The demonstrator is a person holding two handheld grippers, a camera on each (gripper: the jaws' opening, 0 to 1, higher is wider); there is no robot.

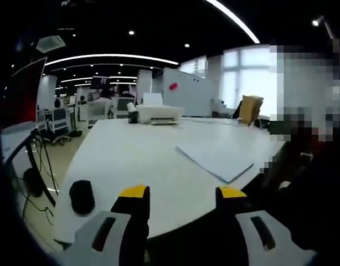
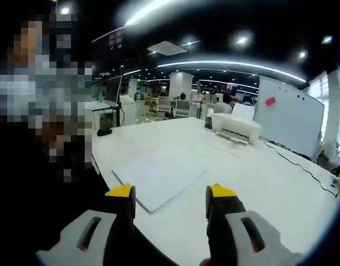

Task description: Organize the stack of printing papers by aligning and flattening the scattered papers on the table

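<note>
In the left gripper view we see, from the left, a black computer mouse (image 1: 81, 197) lying at the near left edge of the white table (image 1: 131, 155), with dark cables hanging over the floor just beyond that edge. Next come our left gripper (image 1: 183, 194) and its yellow-tipped fingers (image 1: 134, 192), spread wide with nothing between them, held low over the near table edge. Further right, the stack of printing papers (image 1: 217, 158) lies flat on the table, ahead of the fingers and apart from them. At the far end of the table stand a white printer (image 1: 159, 113) and, to the right, a brown cardboard box (image 1: 250, 109); a whiteboard (image 1: 186, 91) stands behind them.

In the right gripper view, the paper stack (image 2: 161, 177) lies just ahead of the right gripper (image 2: 167, 198), its near corner pointing at the gap between the fingers. These fingers (image 2: 121, 192) are also wide apart and hold nothing. To the right the printer (image 2: 236, 128) sits further along the table (image 2: 258, 183), and a thin dark cable (image 2: 294, 163) runs across the surface toward the right edge. The whiteboard (image 2: 289, 119) stands beyond.
</note>
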